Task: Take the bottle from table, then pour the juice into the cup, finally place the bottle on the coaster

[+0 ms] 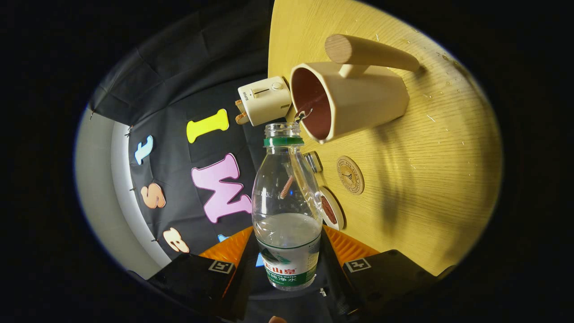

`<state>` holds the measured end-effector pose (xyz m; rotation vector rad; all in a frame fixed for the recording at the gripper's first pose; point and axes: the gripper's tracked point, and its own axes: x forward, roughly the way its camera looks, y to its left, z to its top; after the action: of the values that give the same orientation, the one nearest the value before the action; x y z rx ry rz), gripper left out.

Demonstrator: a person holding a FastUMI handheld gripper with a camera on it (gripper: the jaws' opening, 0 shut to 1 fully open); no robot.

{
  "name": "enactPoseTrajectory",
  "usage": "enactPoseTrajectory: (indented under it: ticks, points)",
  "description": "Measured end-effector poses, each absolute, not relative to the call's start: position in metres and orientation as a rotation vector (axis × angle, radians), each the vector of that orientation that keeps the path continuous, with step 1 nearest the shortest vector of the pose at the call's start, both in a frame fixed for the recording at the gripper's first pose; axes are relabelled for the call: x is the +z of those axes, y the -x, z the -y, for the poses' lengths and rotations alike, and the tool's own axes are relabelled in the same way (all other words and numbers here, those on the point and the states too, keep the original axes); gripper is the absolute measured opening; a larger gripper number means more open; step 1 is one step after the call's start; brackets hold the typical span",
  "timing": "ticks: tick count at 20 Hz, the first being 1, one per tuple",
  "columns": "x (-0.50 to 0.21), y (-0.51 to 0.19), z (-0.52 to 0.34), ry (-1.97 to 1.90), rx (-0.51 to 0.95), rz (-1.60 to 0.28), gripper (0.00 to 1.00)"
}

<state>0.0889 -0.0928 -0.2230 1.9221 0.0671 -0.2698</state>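
My gripper (287, 244) is shut on a clear plastic bottle (284, 197) with a green neck ring, no cap and a white and green label. The fingers (229, 249) press on its lower body from both sides. The bottle is tipped sideways with some clear liquid inside. Its open mouth sits just at the rim of a cream cup (354, 101) with a dark reddish inside and a wooden bar handle. A thin stream runs from the mouth into the cup. A round wooden coaster (350, 175) lies on the yellow wooden table (430, 179) beside the bottle, nearer the fingers than the cup.
A small cream toaster-like box (264, 99) stands at the table's edge beyond the bottle mouth. A small white dish (332, 209) with something reddish in it and a small shiny round object (314, 161) lie close to the bottle's side.
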Motion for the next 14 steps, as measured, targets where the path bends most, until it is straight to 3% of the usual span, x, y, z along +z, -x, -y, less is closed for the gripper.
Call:
enactPoseTrajectory:
  ticks: [14]
  points:
    - [-0.2181,-0.0872,0.0951,-1.926,-0.267,-0.058,0.74]
